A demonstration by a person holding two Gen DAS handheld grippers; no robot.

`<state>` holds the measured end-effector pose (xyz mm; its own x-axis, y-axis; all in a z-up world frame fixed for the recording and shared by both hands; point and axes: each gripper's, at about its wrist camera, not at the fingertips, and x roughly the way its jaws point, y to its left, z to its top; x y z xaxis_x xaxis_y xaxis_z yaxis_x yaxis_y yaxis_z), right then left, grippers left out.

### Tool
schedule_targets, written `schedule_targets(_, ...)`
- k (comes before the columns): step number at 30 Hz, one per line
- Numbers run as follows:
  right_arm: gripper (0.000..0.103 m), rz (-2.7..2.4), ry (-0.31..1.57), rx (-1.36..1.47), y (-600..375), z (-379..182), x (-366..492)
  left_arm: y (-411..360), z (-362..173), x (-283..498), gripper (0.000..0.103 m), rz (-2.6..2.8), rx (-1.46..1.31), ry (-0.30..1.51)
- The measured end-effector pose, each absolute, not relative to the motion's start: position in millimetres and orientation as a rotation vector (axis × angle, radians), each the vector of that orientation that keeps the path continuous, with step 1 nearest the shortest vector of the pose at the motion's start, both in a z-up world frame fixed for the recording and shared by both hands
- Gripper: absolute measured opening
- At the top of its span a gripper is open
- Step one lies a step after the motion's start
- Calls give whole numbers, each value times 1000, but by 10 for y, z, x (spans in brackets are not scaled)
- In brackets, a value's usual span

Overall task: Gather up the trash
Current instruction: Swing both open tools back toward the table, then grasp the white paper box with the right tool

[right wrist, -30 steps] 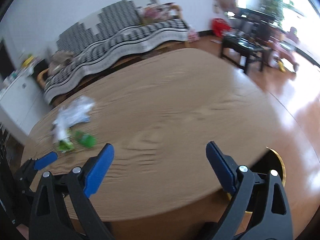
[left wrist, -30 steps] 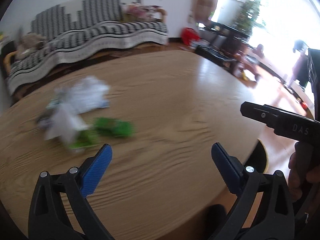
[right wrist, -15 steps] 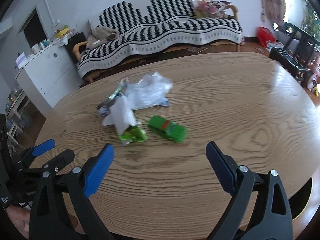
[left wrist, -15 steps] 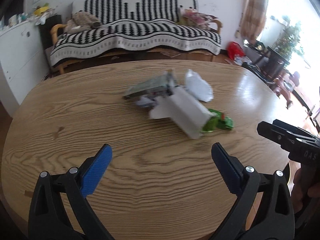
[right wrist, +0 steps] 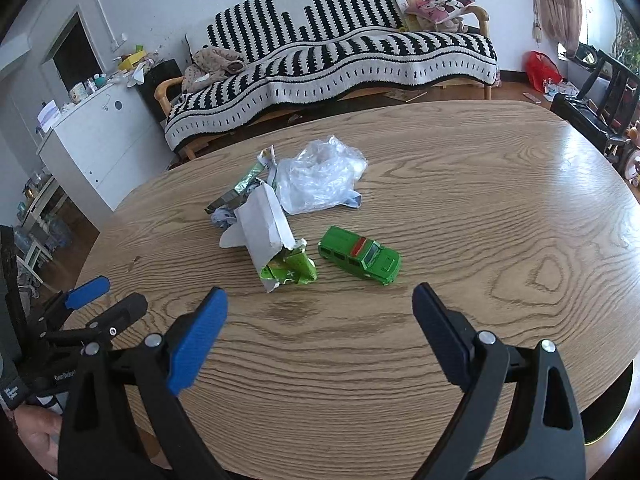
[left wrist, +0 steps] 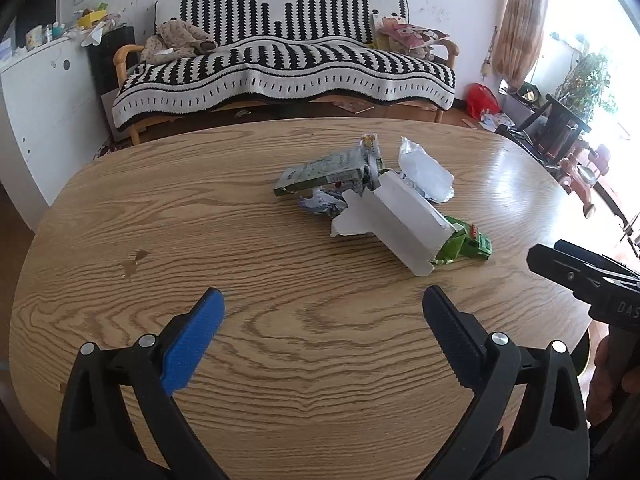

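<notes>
Since half a second earlier both views had barely shifted, now sharper on the trash heaped mid-desk: a torn white carton (right wrist: 262, 226) lying slantwise over a crumpled green wrapper (right wrist: 290, 270), crinkled clear plastic (right wrist: 318, 178) behind it, a flat foil packet (left wrist: 320, 172) at its far end. Beside the wrapper stood a glossy green toy car (right wrist: 360, 256), plain from the right wrist, mostly hidden from the left. Grainy oak veneer covered the oval desk (left wrist: 200, 220). Left hand-held gripper (left wrist: 320, 334) and right hand-held gripper (right wrist: 320, 330) hovered wide open, empty.
</notes>
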<state>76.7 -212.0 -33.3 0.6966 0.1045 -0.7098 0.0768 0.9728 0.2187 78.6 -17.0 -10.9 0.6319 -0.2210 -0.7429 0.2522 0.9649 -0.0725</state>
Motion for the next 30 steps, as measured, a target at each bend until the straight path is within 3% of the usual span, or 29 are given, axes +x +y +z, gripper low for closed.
schedule_targets(12, 90, 27, 821, 96, -2099, -536, 1066, -78, -484, 1210, 96, -259, 77, 920)
schedule_targets(23, 89, 111, 824, -76, -1506, -758, 1577, 99, -537, 1671, 96, -278, 43, 906)
schedule_targets(27, 78, 97, 819, -146, -1377, -856, 1738, 63, -556, 1832, 96, -320, 108, 891)
schedule_targets(30, 43, 109, 849, -137, -1401, -912, 1830, 21, -555, 2029, 96, -342, 164, 874)
